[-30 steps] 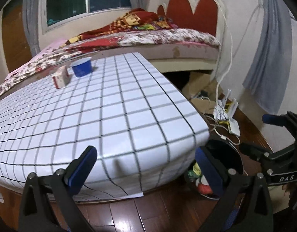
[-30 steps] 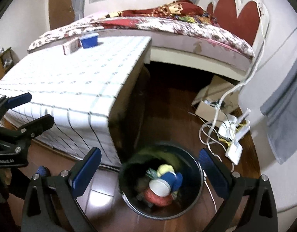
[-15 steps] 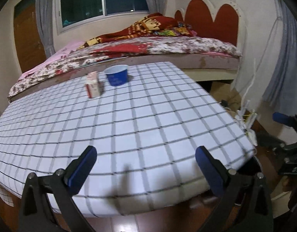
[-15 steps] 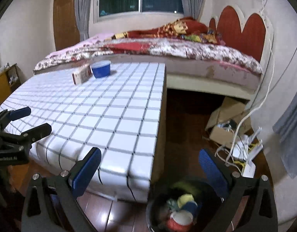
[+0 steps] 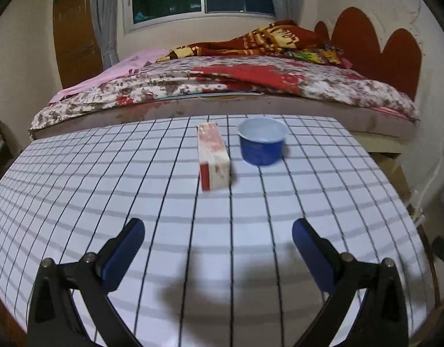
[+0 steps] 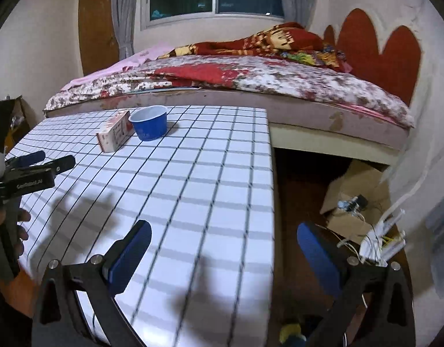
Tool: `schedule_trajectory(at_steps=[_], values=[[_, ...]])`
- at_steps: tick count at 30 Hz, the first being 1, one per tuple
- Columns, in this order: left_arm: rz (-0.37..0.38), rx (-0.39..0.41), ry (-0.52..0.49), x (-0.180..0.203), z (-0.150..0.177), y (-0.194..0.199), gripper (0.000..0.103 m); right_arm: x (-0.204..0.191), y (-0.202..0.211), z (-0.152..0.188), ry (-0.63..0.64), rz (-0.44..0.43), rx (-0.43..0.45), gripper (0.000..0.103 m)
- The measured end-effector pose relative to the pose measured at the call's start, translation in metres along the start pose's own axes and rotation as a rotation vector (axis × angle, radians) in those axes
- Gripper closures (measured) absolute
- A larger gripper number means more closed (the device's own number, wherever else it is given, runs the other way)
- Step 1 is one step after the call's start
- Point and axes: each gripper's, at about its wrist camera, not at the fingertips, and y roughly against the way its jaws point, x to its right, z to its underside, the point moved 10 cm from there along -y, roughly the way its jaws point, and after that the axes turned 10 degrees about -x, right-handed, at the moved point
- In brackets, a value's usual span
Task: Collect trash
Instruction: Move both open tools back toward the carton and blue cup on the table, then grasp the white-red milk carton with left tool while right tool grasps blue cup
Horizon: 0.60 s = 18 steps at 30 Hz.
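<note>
Both grippers have swung up and away from the black round trash bin on the floor, which a second ago filled the right wrist view and now shows only as a sliver of coloured litter (image 6: 289, 337) at the bottom edge; the left gripper (image 5: 219, 240) has also advanced over the white worktop with the black grid pattern (image 5: 308, 202), so the two remaining items look nearer and more centred than before. The red-and-white rectangular cardboard carton (image 5: 212, 156) lies on its side toward the far end of the worktop, and the blue round paper cup with a white inside (image 5: 262, 144) stands upright just beside it on the right, apparently not touching. The left gripper's blue-padded fingers are spread wide with nothing between them, and the right gripper (image 6: 223, 247), hanging over the worktop's right edge, is likewise spread and empty. This reads as a return trip from the bin: two pieces are left to collect, with the carton lined up closest to the left gripper's path.
</note>
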Motion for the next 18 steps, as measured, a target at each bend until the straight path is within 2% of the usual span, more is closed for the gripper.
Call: schedule_trajectory(at_steps=[7, 11, 13, 16, 18], values=[[-0.050, -0.052, -0.012, -0.004, -0.033, -0.056, 0.001, -0.028, -0.068, -0.050, 0.048, -0.061, -0.060, 0.001], [-0.052, -0.081, 0.002, -0.010, -0.043, -0.079, 0.002, -0.044, -0.104, -0.072, 0.068, -0.105, -0.089, 0.004], [-0.039, -0.094, -0.009, -0.008, -0.046, -0.087, 0.005, -0.051, -0.116, -0.079, 0.071, -0.122, -0.099, 0.006], [-0.015, -0.124, -0.017, -0.009, -0.047, -0.099, 0.026, -0.063, -0.129, -0.089, 0.080, -0.155, -0.104, 0.008], [0.048, -0.146, -0.018, -0.007, -0.048, -0.106, 0.064, -0.073, -0.137, -0.095, 0.093, -0.176, -0.109, 0.009]])
